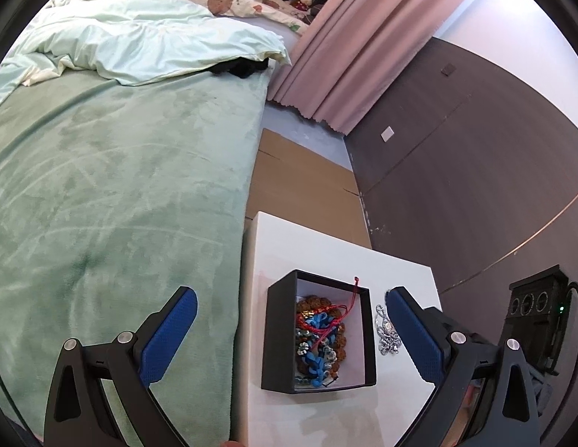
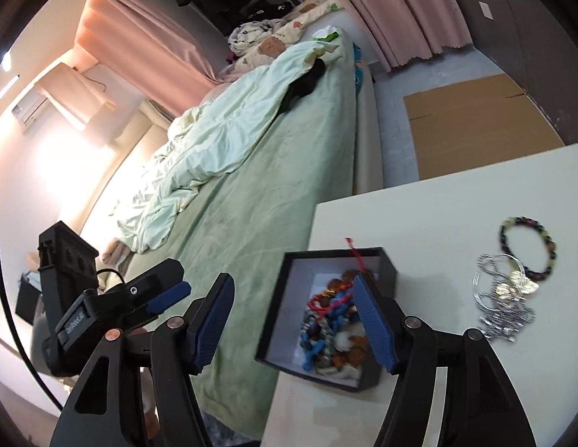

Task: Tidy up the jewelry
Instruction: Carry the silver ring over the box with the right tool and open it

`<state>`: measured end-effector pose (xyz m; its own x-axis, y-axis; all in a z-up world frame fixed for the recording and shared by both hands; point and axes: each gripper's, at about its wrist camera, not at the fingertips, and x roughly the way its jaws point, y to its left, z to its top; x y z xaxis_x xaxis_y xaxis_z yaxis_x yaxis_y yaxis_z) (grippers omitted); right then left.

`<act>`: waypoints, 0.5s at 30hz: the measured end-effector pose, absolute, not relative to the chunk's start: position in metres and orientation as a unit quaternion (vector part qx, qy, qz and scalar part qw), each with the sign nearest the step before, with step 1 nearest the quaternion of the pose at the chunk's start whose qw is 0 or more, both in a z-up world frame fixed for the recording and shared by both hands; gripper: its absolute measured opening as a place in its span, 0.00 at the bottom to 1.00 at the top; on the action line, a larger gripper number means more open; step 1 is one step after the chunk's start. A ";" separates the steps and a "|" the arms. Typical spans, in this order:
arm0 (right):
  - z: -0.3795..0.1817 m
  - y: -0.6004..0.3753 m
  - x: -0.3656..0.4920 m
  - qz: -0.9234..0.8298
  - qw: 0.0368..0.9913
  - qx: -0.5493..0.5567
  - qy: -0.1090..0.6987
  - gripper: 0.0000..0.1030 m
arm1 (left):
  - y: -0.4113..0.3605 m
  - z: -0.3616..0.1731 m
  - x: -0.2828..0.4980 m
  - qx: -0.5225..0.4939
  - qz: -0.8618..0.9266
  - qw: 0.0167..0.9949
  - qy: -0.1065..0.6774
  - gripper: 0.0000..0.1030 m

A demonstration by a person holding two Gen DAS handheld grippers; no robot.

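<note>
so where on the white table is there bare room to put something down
Bare patches on the table: the far strip behind the box, running to the far edge, and the near strip in front of the box. Crowded: right of the box, where the silver chain and the dark bracelet lie together.

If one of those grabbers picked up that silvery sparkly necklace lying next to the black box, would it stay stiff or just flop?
The silver necklace would probably flop: it lies in loose, tangled loops on the white table. Its thin strands look light and could slip between the right gripper's wide-open fingers. Being tangled near the dark beaded bracelet, it might drag that along.
</note>
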<state>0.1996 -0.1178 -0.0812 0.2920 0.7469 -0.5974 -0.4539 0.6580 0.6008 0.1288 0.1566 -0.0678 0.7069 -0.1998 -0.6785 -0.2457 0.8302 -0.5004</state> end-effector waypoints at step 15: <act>-0.077 -0.231 0.210 0.266 0.825 0.192 0.460 0.65 | 0.085 -0.059 0.146 -0.249 -0.032 0.888 0.385 0.99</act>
<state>0.2099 -0.2307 -0.0769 0.4355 0.6155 -0.6569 -0.2624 0.7849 0.5614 0.1463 0.0853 -0.0589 0.7019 -0.2483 -0.6675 -0.1352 0.8737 -0.4672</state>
